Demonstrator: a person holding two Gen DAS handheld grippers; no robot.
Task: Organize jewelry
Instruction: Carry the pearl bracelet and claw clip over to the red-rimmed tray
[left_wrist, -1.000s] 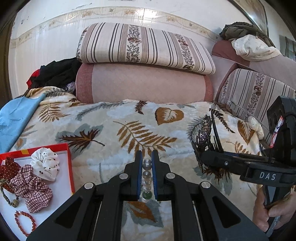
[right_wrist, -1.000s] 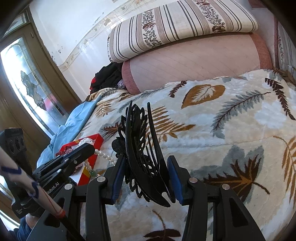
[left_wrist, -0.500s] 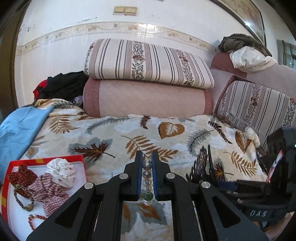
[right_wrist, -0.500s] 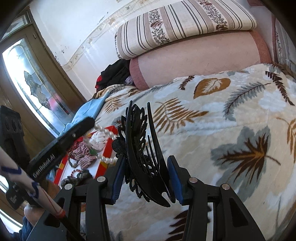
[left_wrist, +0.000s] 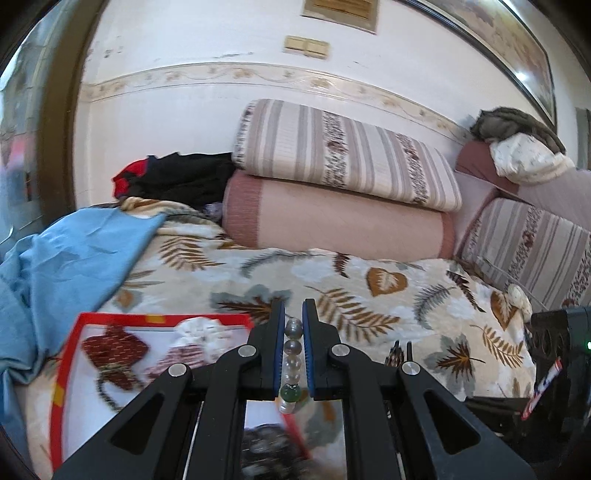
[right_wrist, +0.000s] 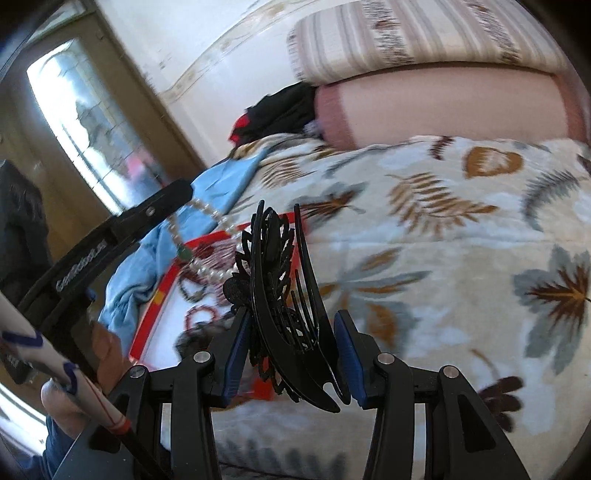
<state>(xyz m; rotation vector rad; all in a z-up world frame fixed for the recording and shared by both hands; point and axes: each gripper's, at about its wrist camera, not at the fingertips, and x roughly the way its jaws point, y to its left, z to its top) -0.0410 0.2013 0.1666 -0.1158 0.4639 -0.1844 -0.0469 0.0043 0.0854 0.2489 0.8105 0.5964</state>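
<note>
Both grippers loaded, carrying jewelry toward the red-rimmed tray (left_wrist: 64, 373) on the leaf-print blanket (left_wrist: 369, 295).

The blanket covers a sofa or bed backed by a striped cushion (left_wrist: 343, 155) on a pink bolster (left_wrist: 332, 221); the tray lies at its left edge beside blue cloth (left_wrist: 66, 266) and already holds scrunchies (left_wrist: 110, 347), blurred here. The right gripper (right_wrist: 291, 354) has its jaws closed partway on a black filigree hair claw (right_wrist: 280, 295), pinched low, most of it standing free above. The left gripper (left_wrist: 293, 354) has its jaws nearly closed on a pearl necklace (left_wrist: 293, 347) with a green bead, the loose strand hanging toward the tray in the right wrist view. Likely risks: the dangling pearls snagging the claw's teeth, since the two sit close together, or the top-heavy claw pivoting out of its low grip if swung.
</note>
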